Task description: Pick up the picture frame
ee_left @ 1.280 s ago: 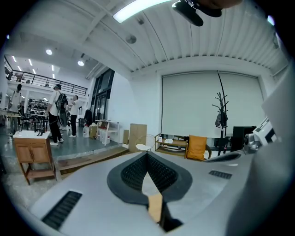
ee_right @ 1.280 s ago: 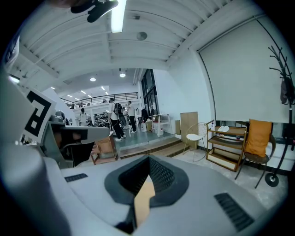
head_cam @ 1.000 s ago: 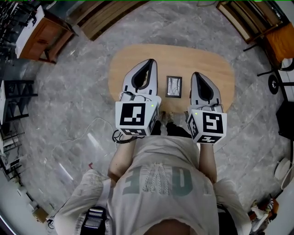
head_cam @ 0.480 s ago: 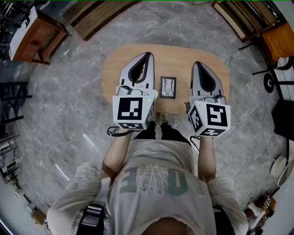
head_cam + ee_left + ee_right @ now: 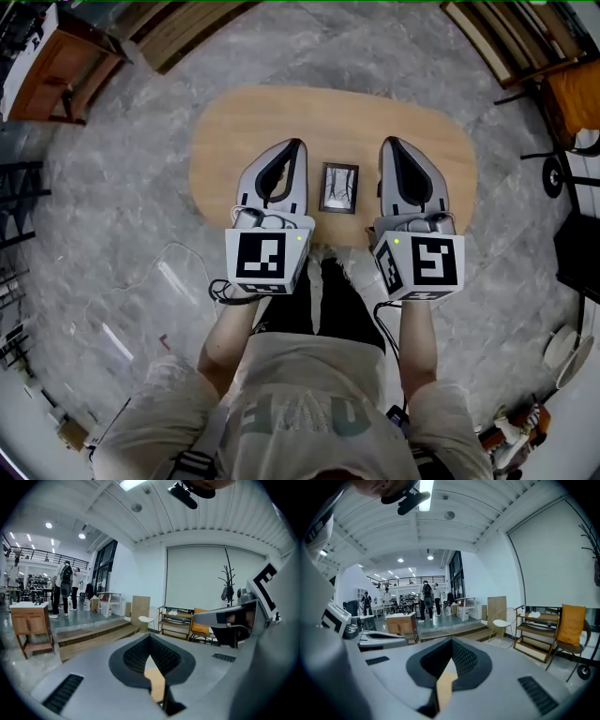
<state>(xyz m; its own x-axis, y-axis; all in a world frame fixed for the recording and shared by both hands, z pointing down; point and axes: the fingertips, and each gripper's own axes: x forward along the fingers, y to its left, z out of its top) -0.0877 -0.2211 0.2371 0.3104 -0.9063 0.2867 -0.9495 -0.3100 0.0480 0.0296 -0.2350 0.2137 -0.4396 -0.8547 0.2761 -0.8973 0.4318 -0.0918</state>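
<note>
Okay, the oval wooden table (image 5: 234, 122) is under both tools, bare apart from the target. The left gripper (image 5: 297, 145) and the right gripper (image 5: 389, 142) sit side by side above the near half of it, both pointing away from me and only slightly nose-down. In the left gripper view the jaws of the left gripper (image 5: 150, 637) are pressed together with nothing in them. It's the same in the right gripper view, where the right gripper (image 5: 451, 640) is closed and empty. The picture frame (image 5: 338, 187) lies flat in the lane between them, inboard of both sets of fingers and short of their tips, on my side. I reckon both tips have overshot, so I'd pull one back level with a frame edge, spread its jaws first, dip the nose lower, and pinch a long side. The other gripper could brace the far side so the flat frame can't skid.
</note>
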